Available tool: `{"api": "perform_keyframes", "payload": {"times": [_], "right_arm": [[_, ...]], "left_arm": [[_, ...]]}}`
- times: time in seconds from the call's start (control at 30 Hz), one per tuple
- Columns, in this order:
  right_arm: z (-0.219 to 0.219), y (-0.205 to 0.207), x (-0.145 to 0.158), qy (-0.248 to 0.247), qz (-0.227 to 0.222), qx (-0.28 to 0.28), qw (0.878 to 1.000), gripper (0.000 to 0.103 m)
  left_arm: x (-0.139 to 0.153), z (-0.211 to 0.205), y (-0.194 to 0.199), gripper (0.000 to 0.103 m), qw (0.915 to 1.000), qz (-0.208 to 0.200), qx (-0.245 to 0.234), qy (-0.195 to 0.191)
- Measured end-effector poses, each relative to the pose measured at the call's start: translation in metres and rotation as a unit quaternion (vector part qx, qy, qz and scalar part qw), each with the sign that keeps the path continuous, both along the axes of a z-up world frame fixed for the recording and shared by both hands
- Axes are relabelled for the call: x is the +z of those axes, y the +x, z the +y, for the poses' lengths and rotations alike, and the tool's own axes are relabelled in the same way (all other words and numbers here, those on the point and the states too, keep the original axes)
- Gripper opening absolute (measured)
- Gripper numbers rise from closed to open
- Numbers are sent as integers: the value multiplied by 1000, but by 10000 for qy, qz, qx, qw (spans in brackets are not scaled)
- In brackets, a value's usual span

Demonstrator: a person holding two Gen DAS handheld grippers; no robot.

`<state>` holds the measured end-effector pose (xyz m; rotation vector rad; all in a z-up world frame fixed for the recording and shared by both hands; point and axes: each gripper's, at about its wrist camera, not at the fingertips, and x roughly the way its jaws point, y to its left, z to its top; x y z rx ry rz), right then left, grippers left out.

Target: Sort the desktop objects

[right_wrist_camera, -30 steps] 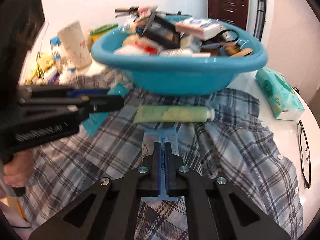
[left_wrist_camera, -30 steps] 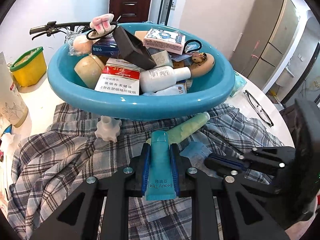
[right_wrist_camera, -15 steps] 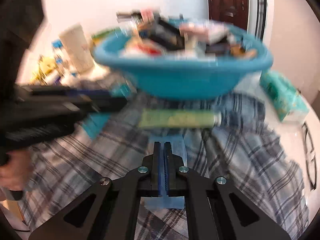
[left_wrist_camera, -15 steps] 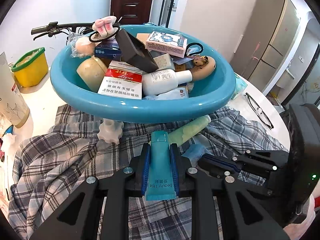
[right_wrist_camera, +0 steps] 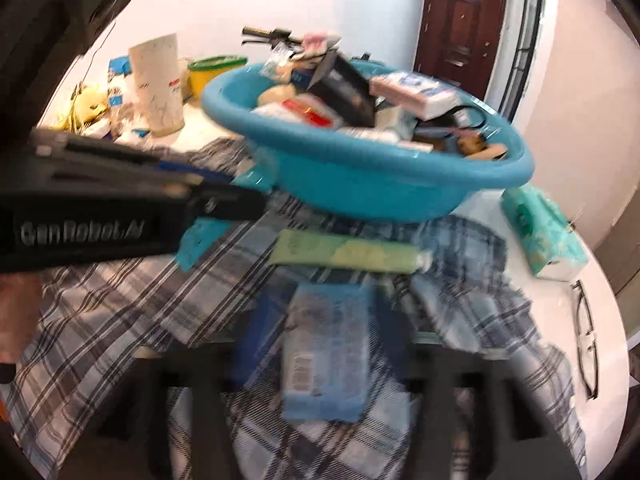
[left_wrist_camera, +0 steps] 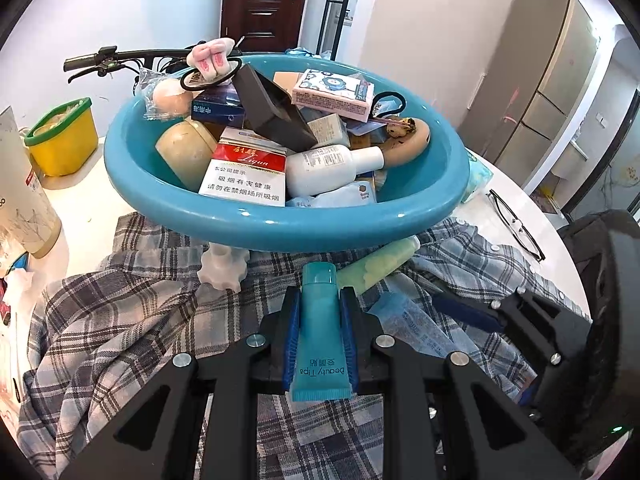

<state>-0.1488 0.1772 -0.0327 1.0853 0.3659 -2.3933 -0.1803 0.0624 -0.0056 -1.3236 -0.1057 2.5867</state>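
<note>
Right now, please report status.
Left gripper shut on teal tube. Right gripper opening over blue packet. Basin ahead, full.

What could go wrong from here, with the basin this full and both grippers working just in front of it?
1. The blue basin is heaped above its rim; dropping in the teal tube held by the left gripper could knock out the pink box.
2. The right gripper is opening around the pale blue packet on the loose plaid shirt; closing there may pinch cloth.
3. The green tube lies close ahead and could get bumped.
</note>
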Motion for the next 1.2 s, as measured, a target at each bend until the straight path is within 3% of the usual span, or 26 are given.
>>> {"api": "perform_keyframes", "payload": {"times": [0.17, 0.23, 0.4, 0.47, 0.63, 0.73, 0.83, 0.93, 1.0, 1.03, 1.13, 1.2], "right_arm": [[-1, -7, -13, 302, -281, -87, 9991, 61], [0, -9, -18, 294, -415, -76, 9987, 49], [0, -9, -20, 295, -437, -25, 9986, 44], [0, -9, -19, 284, -408, -25, 9988, 35], [5, -11, -17, 92, -485, -65, 9988, 32], [1, -13, -15, 133, -446, 2, 9989, 33], [-3, -8, -11, 283, -108, -35, 9995, 52], [-1, -3, -2, 97, 9, -42, 9999, 52], [5, -7, 4, -82, 15, -125, 9999, 41], [8, -8, 5, -139, 27, -205, 9997, 26], [17, -12, 6, -466, 30, -351, 9983, 11], [18, -20, 3, -617, -139, -293, 9976, 8]], "left_arm": [[1, 0, 0, 21, 10000, 6, -10, 11], [1, 0, 0, 21, 10000, -7, -17, 21], [2, -1, 0, 21, 10000, -14, -18, 29], [2, -1, 0, 21, 10000, -15, -21, 32], [2, 0, 0, 21, 10000, -12, -20, 34], [2, 0, 0, 21, 10000, -16, -23, 40], [3, 1, 0, 21, 10000, -4, -27, 43], [4, 0, -1, 21, 10000, 6, -22, 59], [5, -1, -1, 21, 10000, 24, -1, 67], [6, -2, -1, 21, 10000, 31, 7, 70], [7, -2, -2, 21, 10000, 30, 10, 85], [7, -3, -2, 21, 10000, 31, 3, 82]]}}
